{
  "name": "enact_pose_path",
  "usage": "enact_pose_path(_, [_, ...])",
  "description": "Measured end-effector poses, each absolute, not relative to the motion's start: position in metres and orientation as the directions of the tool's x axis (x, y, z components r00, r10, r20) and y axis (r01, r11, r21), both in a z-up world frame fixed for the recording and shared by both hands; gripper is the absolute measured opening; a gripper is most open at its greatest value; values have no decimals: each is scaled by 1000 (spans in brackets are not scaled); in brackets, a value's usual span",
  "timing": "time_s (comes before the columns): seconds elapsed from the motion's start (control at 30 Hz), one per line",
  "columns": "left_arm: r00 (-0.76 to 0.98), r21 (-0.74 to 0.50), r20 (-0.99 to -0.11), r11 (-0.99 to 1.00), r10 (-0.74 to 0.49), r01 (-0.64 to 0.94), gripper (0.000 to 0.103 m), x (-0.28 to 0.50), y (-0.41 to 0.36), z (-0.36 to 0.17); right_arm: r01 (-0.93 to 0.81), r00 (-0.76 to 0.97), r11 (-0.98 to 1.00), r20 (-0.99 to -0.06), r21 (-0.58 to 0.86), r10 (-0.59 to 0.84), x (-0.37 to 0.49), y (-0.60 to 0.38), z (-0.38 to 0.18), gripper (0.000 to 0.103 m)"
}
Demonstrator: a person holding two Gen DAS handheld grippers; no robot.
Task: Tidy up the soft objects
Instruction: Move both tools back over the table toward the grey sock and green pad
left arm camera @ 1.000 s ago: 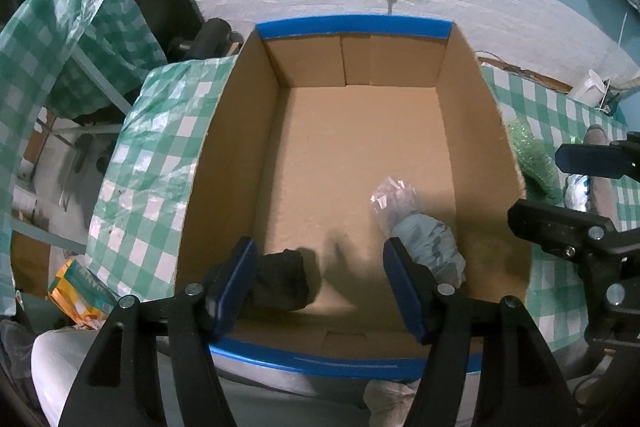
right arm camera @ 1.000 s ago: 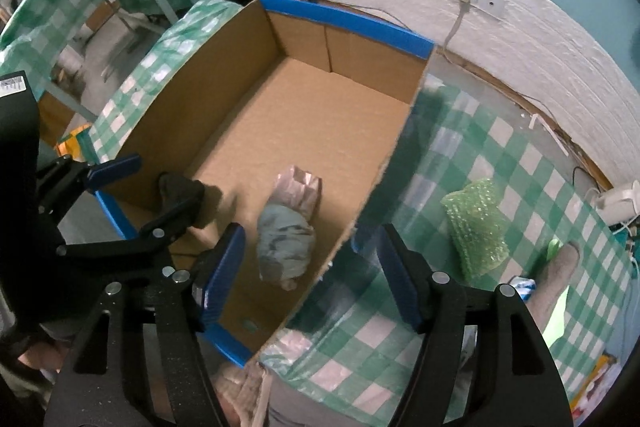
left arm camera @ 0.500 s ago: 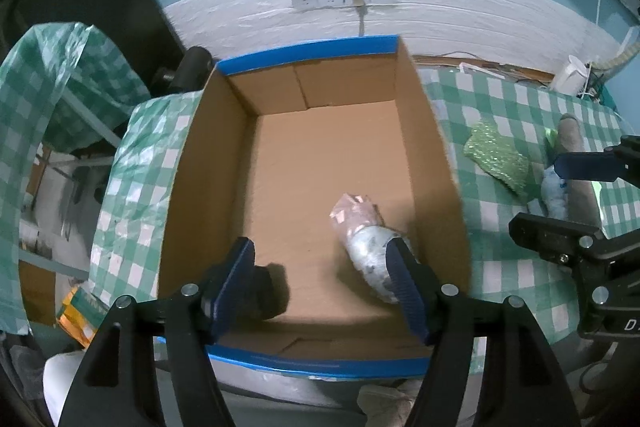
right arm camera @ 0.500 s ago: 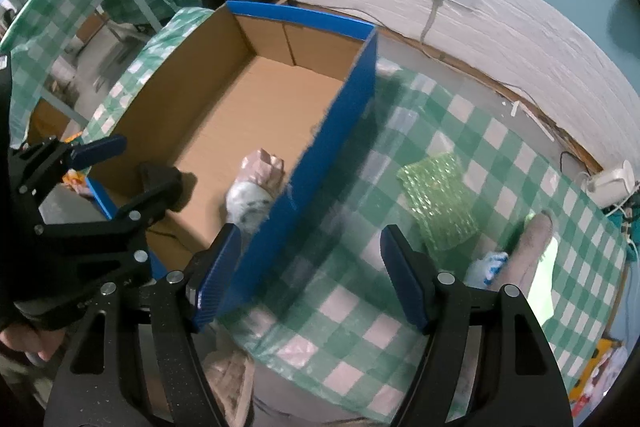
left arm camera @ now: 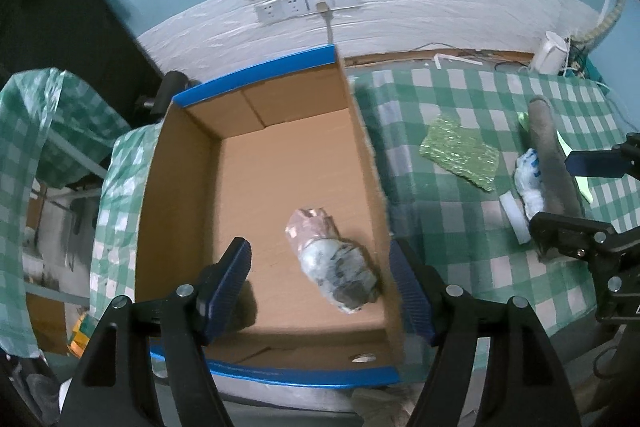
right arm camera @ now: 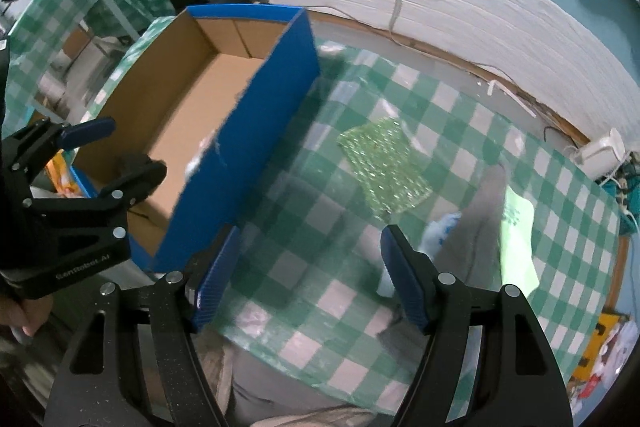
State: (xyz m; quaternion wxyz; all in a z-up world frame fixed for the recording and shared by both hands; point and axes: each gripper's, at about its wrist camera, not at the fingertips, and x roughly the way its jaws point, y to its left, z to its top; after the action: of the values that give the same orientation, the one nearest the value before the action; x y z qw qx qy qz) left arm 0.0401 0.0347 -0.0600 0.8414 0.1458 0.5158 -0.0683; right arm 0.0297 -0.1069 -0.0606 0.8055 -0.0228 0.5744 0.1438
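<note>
Checked counter (right arm camera: 320,291) holds box (left arm camera: 180,195); we keep left claw (left arm camera: 320,287) and right claw (right arm camera: 308,275) apart, empty, ready for green pad (right arm camera: 384,167).

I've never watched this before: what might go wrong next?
The right claw hangs open close to the box wall, so it may knock the box on moving. The grey roll, white sock and yellow-green cloth lie bunched, so one pinch may catch several.

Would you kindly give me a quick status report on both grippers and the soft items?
Left gripper open over box. Right gripper open above tablecloth. Grey bundle in box; green sponge, sock still out. Nothing blocking.
</note>
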Motion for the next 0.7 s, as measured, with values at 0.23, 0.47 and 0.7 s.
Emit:
enact_pose_path(0.23, [451, 185, -892, 935, 31, 303, 73, 39, 12, -62, -219, 315, 967, -929, 130, 196, 19, -139, -60, 74])
enact_pose_path(0.47, [431, 177, -902, 928, 20, 327, 73, 41, -9, -66, -154, 331, 979, -926, 135, 180, 11, -177, -61, 74])
enact_pose_path(0.7, [415, 183, -910, 916, 20, 357, 73, 41, -30, -71, -95, 337, 985, -927, 143, 167, 3, -211, -65, 74])
